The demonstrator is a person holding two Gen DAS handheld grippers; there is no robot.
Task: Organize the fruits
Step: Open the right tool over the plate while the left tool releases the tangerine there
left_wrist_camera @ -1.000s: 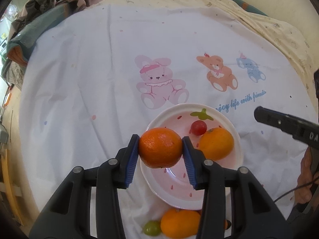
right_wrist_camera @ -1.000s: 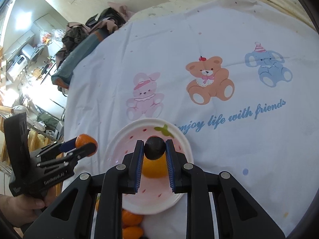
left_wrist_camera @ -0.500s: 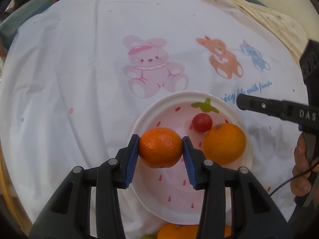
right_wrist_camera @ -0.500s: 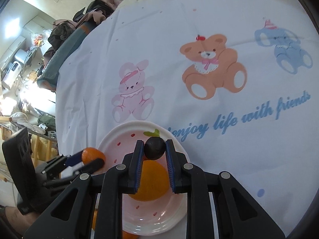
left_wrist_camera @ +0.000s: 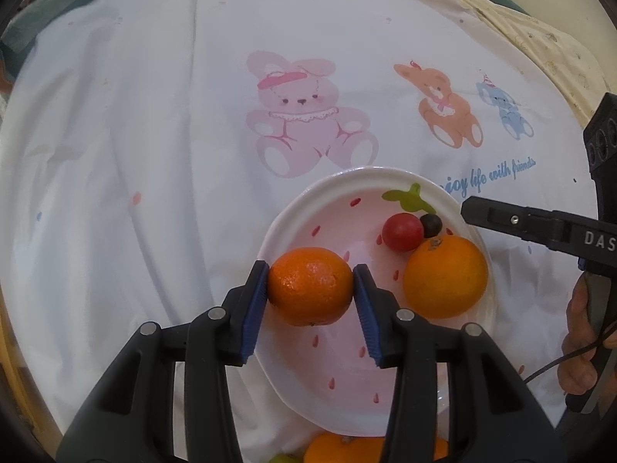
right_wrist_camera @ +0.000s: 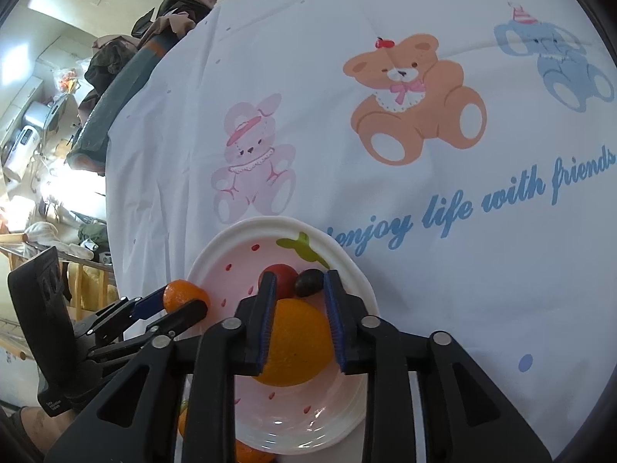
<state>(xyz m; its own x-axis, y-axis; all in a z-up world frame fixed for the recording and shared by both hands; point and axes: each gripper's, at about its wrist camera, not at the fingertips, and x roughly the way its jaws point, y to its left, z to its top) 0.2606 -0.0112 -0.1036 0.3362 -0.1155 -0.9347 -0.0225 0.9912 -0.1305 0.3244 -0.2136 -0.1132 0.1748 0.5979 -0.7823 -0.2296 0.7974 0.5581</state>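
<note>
A white bowl with pink strawberry print [left_wrist_camera: 308,204] [right_wrist_camera: 216,254] sits on the printed sheet. In it lie an orange [left_wrist_camera: 445,276] [right_wrist_camera: 295,347], a red cherry tomato [left_wrist_camera: 403,231] [right_wrist_camera: 283,276] and a dark grape [left_wrist_camera: 431,224] [right_wrist_camera: 308,281]. My left gripper [left_wrist_camera: 310,287] [right_wrist_camera: 181,303] is shut on a mandarin [left_wrist_camera: 310,285] [right_wrist_camera: 181,295] just above the bowl's left rim. My right gripper [right_wrist_camera: 299,283] [left_wrist_camera: 466,208] is open over the bowl, its jaws astride the orange, with the grape lying free between the tips.
More oranges [left_wrist_camera: 339,447] and a green grape [left_wrist_camera: 281,458] lie on the sheet just in front of the bowl. Piled clothes [right_wrist_camera: 127,58] border the sheet on the left. The sheet beyond the bowl carries only printed animals.
My right gripper has opened and let the dark grape drop into the bowl beside the tomato. My left gripper has carried the mandarin closer, over the bowl's rim.
</note>
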